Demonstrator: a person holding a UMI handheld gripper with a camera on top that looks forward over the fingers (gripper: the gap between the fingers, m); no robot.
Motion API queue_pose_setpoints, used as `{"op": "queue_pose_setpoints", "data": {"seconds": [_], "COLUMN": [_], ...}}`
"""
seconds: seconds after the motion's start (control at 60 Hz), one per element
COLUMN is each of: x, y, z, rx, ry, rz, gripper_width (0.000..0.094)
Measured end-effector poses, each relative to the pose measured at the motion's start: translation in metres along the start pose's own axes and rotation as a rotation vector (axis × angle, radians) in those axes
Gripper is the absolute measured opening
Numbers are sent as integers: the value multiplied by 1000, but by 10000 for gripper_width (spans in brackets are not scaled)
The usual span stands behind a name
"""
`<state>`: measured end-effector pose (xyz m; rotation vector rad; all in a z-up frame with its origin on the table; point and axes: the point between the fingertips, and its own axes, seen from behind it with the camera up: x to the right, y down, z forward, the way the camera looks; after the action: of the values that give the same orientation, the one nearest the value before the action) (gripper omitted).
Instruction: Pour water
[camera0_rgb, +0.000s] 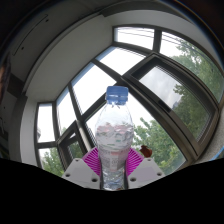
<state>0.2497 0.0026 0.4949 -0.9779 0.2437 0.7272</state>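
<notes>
Bottle (115, 140) fills the middle of the gripper view: a clear plastic water bottle with a blue cap, standing upright along the line of the fingers and rising well above them. Its lower body sits between the two magenta pads (93, 160), which close in against it on the left and right, so the gripper (114, 172) appears clamped on the bottle with the fingers at a narrow spread. The pale finger tips show just below, on either side of the bottle's base. Far beyond the bottle is a bay of large windows (150, 75) with dark frames, curving from left to right, with bright sky and green trees (185, 110) outside. Water level inside the bottle cannot be made out.
</notes>
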Motion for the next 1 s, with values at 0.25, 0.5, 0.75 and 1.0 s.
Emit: {"op": "queue_pose_setpoints", "data": {"seconds": [0.25, 0.5, 0.75, 1.0], "x": [158, 331, 372, 371], "y": [18, 162, 195, 198], "z": [-34, -132, -184, -196], "rx": [-251, -640, -663, -730], "ry": [284, 492, 547, 606], "rz": [-658, -745, -726, -744], "gripper_width": [265, 268, 291, 836]}}
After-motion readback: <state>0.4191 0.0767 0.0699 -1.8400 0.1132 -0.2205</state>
